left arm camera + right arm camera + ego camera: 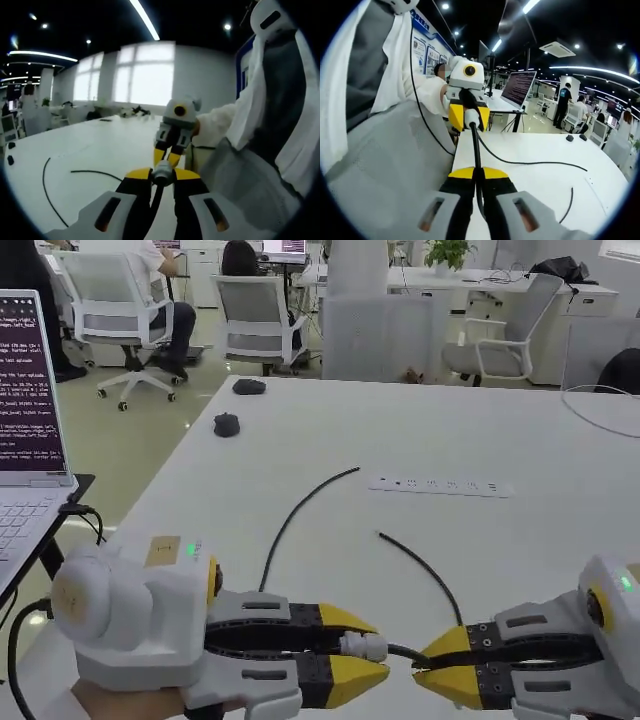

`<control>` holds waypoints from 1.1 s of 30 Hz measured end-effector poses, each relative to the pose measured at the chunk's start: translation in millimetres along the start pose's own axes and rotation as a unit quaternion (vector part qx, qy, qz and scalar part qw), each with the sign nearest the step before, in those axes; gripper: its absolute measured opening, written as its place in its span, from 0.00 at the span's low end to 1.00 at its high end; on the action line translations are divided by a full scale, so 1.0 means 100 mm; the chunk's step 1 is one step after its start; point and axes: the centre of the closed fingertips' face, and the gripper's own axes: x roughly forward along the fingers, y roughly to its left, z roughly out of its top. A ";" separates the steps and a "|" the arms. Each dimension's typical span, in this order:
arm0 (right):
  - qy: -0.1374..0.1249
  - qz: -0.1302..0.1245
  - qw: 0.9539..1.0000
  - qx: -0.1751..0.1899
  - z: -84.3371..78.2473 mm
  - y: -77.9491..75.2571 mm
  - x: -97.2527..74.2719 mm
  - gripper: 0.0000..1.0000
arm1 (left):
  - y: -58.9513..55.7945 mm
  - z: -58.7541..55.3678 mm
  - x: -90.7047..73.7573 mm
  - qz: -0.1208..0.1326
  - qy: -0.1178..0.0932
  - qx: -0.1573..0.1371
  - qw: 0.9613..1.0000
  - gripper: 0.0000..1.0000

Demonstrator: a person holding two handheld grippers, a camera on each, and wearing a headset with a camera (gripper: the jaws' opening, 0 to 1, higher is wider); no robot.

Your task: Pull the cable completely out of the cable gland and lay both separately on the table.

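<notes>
A white cable gland [365, 646] hangs over the table's near edge, and my left gripper [380, 648] is shut on it. The black cable [300, 505] passes through the gland. One end lies in a curve on the white table [480, 430]. The other stretch [430, 575] runs into my right gripper [418, 663], which is shut on the cable just right of the gland. In the left gripper view the gland [162, 172] sits between my jaws, with the right gripper [167, 157] close ahead. The right gripper view has the cable [476, 150] stretched from my jaws to the gland [471, 118].
A white power strip [438, 486] lies mid-table beyond the cable. Two dark mice [227, 425] [249, 387] sit near the far left edge. A laptop [30, 440] stands on a side stand to the left. Office chairs [250, 315] stand behind the table.
</notes>
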 end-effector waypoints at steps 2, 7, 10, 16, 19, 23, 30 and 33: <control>0.011 -0.011 1.000 0.009 -0.11 -0.04 -0.05 0.02 | 0.01 0.01 -0.01 0.002 -0.002 -0.001 1.000 0.16; 0.037 -0.030 0.999 0.025 -0.35 -0.12 -0.15 0.02 | 0.02 0.02 -0.02 0.005 -0.006 -0.005 1.000 0.16; 0.050 -0.036 0.998 0.034 -0.46 -0.13 -0.20 0.02 | 0.03 0.04 -0.03 0.005 -0.010 -0.008 1.000 0.16; 0.057 -0.041 0.996 0.048 -0.52 -0.13 -0.22 0.03 | 0.03 0.03 -0.03 0.005 -0.009 -0.008 1.000 0.16; 0.063 -0.042 0.995 0.069 -0.52 -0.14 -0.21 0.04 | 0.04 0.02 -0.03 0.009 -0.007 -0.011 1.000 0.16; 0.049 -0.049 0.995 0.076 -0.38 -0.17 -0.21 0.08 | 0.07 0.00 -0.03 0.015 -0.004 -0.016 1.000 0.16; -0.017 -0.033 0.996 0.075 0.17 -0.12 -0.10 0.20 | 0.08 -0.02 -0.03 0.015 0.001 -0.017 1.000 0.17; -0.029 -0.009 0.999 0.043 0.43 0.00 0.02 0.22 | 0.08 -0.01 -0.03 0.016 0.001 -0.015 1.000 0.17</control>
